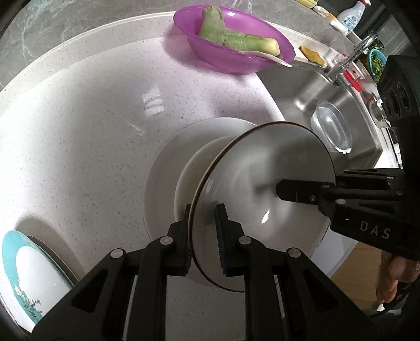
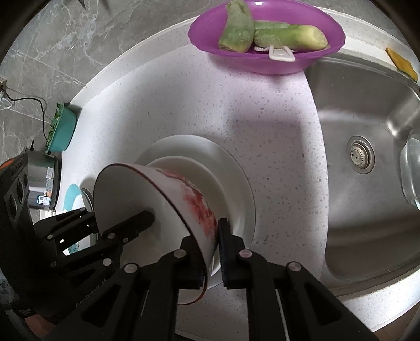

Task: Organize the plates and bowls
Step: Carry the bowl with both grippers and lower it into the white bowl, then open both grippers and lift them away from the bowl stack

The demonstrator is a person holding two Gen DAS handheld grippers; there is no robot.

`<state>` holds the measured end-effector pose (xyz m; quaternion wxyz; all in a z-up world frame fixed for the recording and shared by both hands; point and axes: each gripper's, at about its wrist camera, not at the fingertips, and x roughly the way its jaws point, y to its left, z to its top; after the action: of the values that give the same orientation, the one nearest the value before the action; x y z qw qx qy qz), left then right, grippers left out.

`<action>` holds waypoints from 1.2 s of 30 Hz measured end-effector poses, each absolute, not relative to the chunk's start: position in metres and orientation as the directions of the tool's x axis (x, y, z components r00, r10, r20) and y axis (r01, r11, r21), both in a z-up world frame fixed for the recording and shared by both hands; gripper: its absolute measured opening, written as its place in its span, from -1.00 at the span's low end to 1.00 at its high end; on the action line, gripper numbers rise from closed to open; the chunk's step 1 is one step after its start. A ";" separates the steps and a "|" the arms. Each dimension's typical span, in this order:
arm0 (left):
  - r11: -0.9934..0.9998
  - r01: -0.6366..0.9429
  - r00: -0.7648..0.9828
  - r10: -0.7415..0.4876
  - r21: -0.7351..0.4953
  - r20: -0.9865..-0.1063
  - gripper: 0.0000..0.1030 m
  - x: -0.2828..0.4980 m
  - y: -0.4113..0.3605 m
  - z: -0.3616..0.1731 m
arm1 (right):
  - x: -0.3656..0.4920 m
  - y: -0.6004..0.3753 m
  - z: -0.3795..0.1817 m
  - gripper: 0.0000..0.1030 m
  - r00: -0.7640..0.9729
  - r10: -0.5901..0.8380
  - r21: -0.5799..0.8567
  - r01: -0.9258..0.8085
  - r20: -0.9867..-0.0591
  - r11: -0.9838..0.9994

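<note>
- Only the right wrist view shows the red flower pattern on the outside of the bowl (image 2: 162, 207), along with the sink drain (image 2: 360, 154), a steel pot (image 2: 43, 181) and a green tub (image 2: 61, 131) at the far end of the counter.
- Only the left wrist view shows the blue-rimmed plate (image 1: 29, 278) at the counter's near left edge, the tap (image 1: 359, 49) and a spray bottle (image 1: 351, 15) behind the sink.
- Both views show the purple bowl (image 2: 265, 34) of green vegetable pieces and a clear glass dish (image 1: 330, 128) in the sink.
- The bowl is white inside with a thin dark rim, tipped on its side – its base toward a smaller white dish (image 2: 194, 173) on a wide white plate (image 2: 236, 178).
- The left tongs (image 1: 203, 230) are clenched on the bowl's rim, one finger inside and one outside.
- The right tongs (image 2: 210, 249) grasp the same bowl on its opposite rim – the wall runs between the pads.
- The bowl sits over the stacked plate, on the speckled counter (image 1: 105, 136) just left of the sink (image 2: 367, 110).
</note>
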<state>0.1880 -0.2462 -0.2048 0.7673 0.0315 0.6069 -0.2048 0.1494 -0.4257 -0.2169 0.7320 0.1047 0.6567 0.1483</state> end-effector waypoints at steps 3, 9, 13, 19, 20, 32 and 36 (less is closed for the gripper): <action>0.912 0.363 0.200 -0.274 -0.189 -0.941 -0.72 0.187 -0.248 -0.205 | 0.149 -0.427 -0.218 -0.78 0.093 0.356 0.350 -0.073 -0.930 0.934; 0.905 0.381 0.217 -0.285 -0.188 -0.934 -0.71 0.189 -0.246 -0.205 | 0.147 -0.428 -0.219 -0.78 0.094 0.360 0.357 -0.050 -0.928 0.933; 0.902 0.385 0.213 -0.292 -0.195 -0.932 -0.69 0.191 -0.245 -0.206 | 0.144 -0.431 -0.219 -0.75 0.086 0.379 0.380 -0.007 -0.921 0.925; 0.900 0.385 0.214 -0.301 -0.203 -0.929 -0.69 0.192 -0.246 -0.207 | 0.142 -0.435 -0.221 -0.72 0.084 0.398 0.403 0.048 -0.913 0.914; 0.900 0.383 0.213 -0.305 -0.208 -0.928 -0.69 0.192 -0.246 -0.207 | 0.142 -0.434 -0.221 -0.73 0.084 0.396 0.400 0.047 -0.915 0.915; 0.903 0.354 0.216 -0.332 -0.244 -0.918 -0.68 0.194 -0.242 -0.206 | 0.148 -0.404 -0.210 -0.72 0.147 0.201 0.180 -0.143 -0.969 0.973; 0.904 0.355 0.219 -0.329 -0.239 -0.919 -0.67 0.193 -0.244 -0.205 | 0.151 -0.405 -0.209 -0.42 0.131 0.234 0.214 -0.151 -0.963 0.965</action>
<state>0.1926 -0.2435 -0.2054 0.7806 0.0108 0.5853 -0.2190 0.1510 -0.4047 -0.2092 0.7514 0.0320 0.6465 0.1281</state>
